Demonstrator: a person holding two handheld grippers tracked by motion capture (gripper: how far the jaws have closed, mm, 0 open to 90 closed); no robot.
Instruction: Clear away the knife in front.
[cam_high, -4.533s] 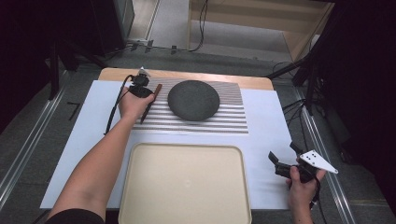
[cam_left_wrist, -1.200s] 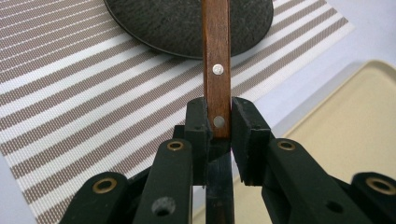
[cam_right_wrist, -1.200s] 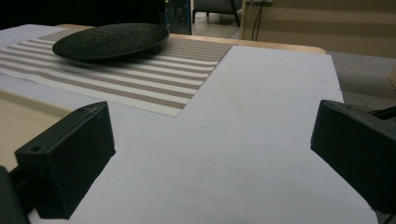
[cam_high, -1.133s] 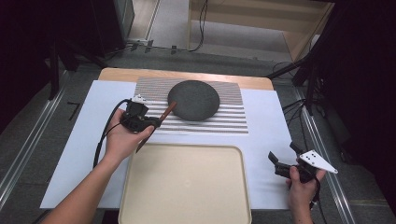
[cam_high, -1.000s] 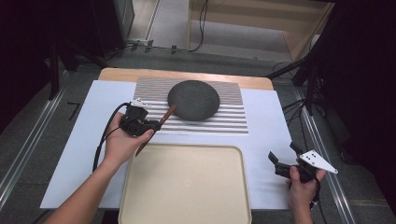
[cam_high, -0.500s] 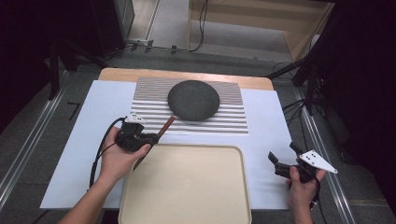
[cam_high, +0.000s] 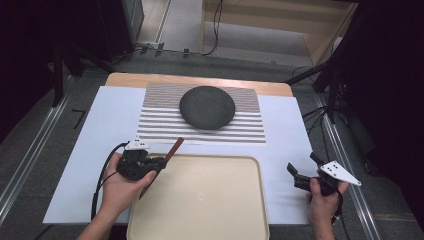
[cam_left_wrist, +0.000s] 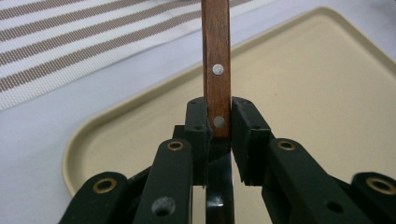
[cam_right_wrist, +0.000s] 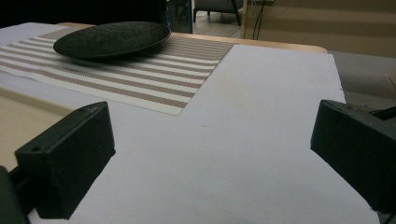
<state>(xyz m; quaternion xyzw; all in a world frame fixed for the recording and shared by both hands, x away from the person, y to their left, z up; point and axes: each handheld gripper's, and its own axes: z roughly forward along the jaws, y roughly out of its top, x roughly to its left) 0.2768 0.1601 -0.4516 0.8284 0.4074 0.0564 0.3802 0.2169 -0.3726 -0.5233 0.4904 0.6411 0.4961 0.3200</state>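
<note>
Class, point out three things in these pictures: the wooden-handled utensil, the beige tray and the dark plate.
wooden-handled utensil (cam_left_wrist: 216, 56), left gripper view, on its riveted handle.
beige tray (cam_high: 200, 200), high view, on its bare floor.
dark plate (cam_high: 207, 107), high view, on its centre.

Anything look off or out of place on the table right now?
Nothing stands out. The left gripper grips a wooden-handled utensil squarely over the tray corner, the dark plate sits flat on the striped mat, and the right gripper waits open.

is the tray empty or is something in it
Empty: the tray's beige floor is bare; the wooden handle held by the left gripper hangs over its corner.
</note>
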